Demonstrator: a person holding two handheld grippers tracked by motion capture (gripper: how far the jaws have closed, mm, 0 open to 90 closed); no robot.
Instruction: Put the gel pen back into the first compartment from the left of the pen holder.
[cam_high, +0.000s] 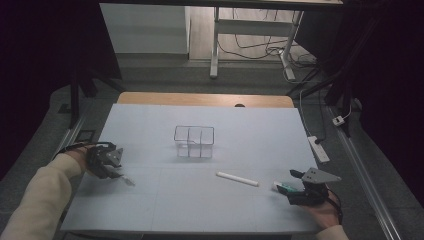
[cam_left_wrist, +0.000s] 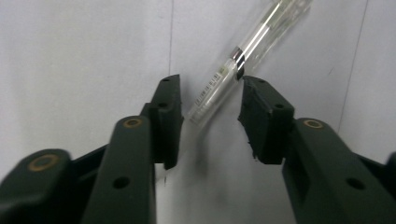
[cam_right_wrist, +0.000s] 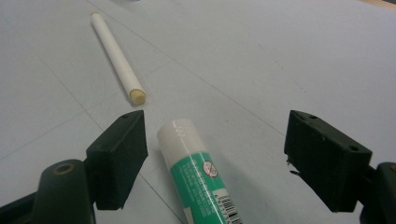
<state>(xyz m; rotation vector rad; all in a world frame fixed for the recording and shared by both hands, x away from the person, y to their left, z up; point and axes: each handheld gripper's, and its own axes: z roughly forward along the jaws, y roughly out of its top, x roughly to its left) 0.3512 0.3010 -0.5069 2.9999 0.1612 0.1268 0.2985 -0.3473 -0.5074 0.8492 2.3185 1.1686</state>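
i have the left gripper (cam_high: 118, 171) down on the pale table sheet (cam_high: 150, 200), well to the near-left of the clear three-part organizer (cam_high: 194, 141) that stands in the middle. its jaws stand partly apart with the clear pen (cam_left_wrist: 233, 70) lying between them on the sheet. in the left gripper view the pen's near end sits in the gap, closer to the left pad, and the right pad's tip is just at the pen's dark band; i cannot tell whether it touches. the pads are not pressed on the pen. the pen runs away from the gripper at a slant, and in the high view its tip (cam_high: 129, 180) shows just beyond the jaws.

my right gripper (cam_high: 286, 192) rests to the near-right of the organizer, close to the sheet's near-right corner. its jaws are wide apart, and the green and white glue stick (cam_right_wrist: 198, 175) lies between them, nearer the left pad, touched by neither. the white stick (cam_high: 237, 179) lies flat on the sheet between the organizer and the right gripper, apart from both, its near end just beyond the glue stick's cap.
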